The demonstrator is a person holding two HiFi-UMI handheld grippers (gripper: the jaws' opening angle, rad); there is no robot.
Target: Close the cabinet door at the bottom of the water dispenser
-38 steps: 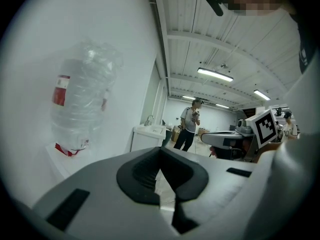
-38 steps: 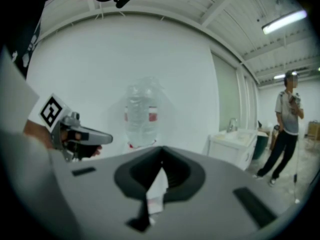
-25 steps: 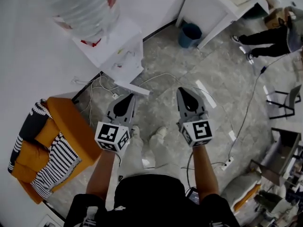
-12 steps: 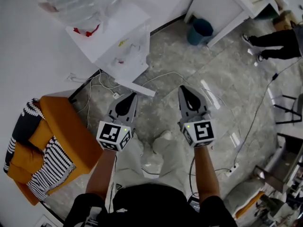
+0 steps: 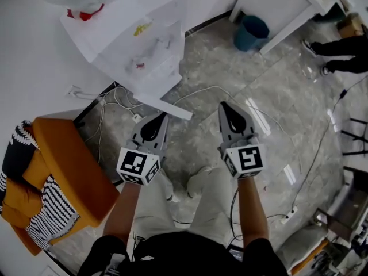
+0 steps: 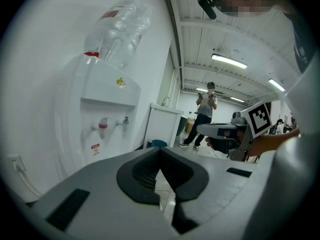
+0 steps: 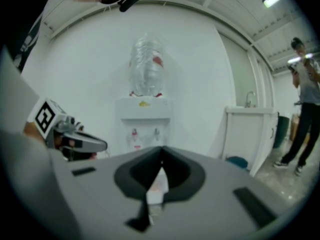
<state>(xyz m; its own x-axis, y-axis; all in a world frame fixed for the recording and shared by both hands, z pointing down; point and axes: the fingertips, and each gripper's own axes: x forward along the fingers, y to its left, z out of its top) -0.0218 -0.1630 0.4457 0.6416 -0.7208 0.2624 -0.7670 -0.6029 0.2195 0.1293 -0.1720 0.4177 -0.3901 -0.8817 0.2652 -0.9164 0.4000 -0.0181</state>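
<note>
The wedge-shaped grey left gripper (image 5: 161, 118) and right gripper (image 5: 225, 106) are both pinched together, empty. Far left, the boxy white water dispenser (image 5: 138, 45) has its flat cabinet door (image 5: 167, 108) ajar over the glossy marbled floor (image 5: 259, 114).

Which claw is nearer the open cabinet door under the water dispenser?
Left. The left claw points at the cabinet door just ahead of its tip; the right claw is off to the door's right, farther away.
</note>
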